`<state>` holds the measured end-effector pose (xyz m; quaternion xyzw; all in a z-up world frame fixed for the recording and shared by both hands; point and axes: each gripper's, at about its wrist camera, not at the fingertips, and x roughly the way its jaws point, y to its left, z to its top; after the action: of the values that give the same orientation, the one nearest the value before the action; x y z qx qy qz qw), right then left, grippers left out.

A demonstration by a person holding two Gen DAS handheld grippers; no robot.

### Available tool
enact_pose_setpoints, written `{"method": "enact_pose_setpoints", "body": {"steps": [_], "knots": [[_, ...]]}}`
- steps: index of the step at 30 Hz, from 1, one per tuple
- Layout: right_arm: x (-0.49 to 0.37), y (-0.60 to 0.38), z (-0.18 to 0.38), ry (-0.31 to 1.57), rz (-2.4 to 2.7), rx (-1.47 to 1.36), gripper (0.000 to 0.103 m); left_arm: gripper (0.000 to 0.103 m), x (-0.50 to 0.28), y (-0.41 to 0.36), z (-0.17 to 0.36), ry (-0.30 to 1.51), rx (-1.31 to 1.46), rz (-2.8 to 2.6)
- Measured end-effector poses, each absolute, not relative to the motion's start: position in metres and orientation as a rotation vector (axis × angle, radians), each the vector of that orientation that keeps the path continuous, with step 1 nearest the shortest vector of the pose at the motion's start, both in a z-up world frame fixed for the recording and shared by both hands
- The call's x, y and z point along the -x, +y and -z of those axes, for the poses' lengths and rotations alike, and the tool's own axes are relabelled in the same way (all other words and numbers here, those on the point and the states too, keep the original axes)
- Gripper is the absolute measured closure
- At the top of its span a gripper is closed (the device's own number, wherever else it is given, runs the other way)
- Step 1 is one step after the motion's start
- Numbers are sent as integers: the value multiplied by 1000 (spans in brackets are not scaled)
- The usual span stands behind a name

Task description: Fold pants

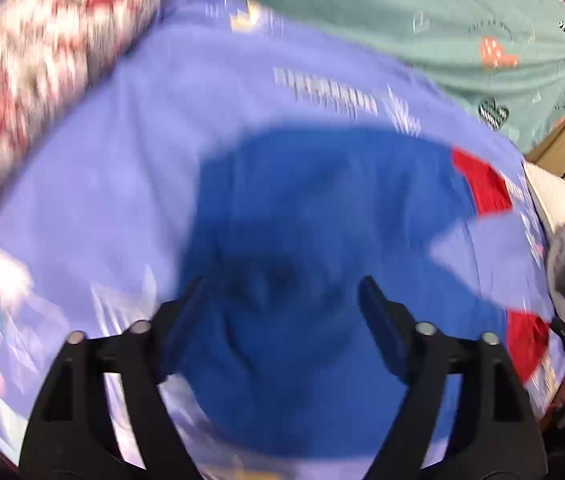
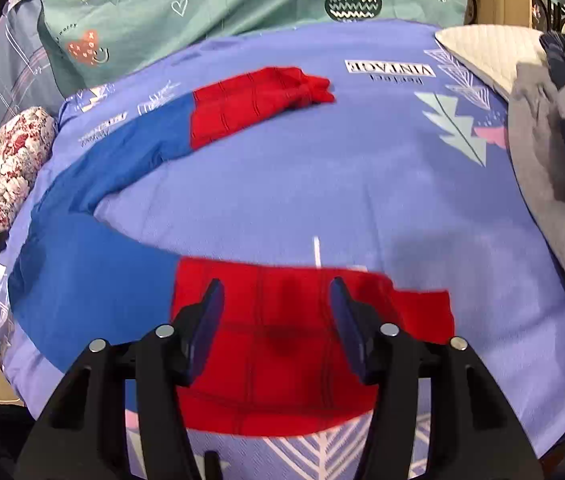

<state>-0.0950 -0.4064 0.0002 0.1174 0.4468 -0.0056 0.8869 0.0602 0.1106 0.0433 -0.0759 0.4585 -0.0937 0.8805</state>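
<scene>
Blue pants with red lower legs (image 2: 94, 280) lie spread on a lavender printed bedsheet (image 2: 322, 184). The far leg (image 2: 258, 100) and the near leg (image 2: 282, 344) splay apart toward the right. My right gripper (image 2: 278, 296) is open just above the near leg's red part, fingers either side of it. In the blurred left wrist view, my left gripper (image 1: 282, 292) is open over the blue waist end of the pants (image 1: 302, 220), with the red leg ends (image 1: 482, 184) at the right.
A teal printed pillow (image 2: 210, 4) lies at the back. A red floral roll (image 2: 6, 160) lies at the left. Grey and dark clothes (image 2: 554, 128) and a white cushion (image 2: 490, 52) are piled at the right edge of the bed.
</scene>
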Motion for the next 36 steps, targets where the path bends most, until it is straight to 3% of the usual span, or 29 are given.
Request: {"method": "enact_pose_setpoints", "body": {"steps": [5, 10, 15, 17, 18, 19, 28, 30, 32, 36], "knots": [[68, -397, 14, 971, -2, -264, 46, 14, -152, 103, -48, 927, -31, 259], [58, -394, 21, 1000, 3, -273, 46, 24, -226, 91, -6, 1075, -60, 353], [50, -404, 23, 1011, 43, -285, 46, 35, -248, 80, 29, 1135, -123, 384], [47, -402, 23, 1014, 42, -279, 46, 61, -248, 78, 26, 1129, -126, 395], [45, -401, 22, 1015, 39, -273, 46, 92, -248, 80, 23, 1136, -104, 403], [44, -399, 22, 1014, 33, -271, 46, 100, -246, 81, 19, 1143, -77, 418], [26, -376, 4, 973, -103, -310, 46, 100, -88, 44, -72, 888, -134, 663], [17, -366, 3, 970, -178, -355, 41, 100, -49, 30, -68, 885, -168, 710], [6, -352, 3, 961, -252, -396, 26, 100, -24, 19, -55, 908, -168, 739], [-24, -329, 12, 956, -406, -537, 17, 100, 4, 22, -23, 963, -137, 724]]}}
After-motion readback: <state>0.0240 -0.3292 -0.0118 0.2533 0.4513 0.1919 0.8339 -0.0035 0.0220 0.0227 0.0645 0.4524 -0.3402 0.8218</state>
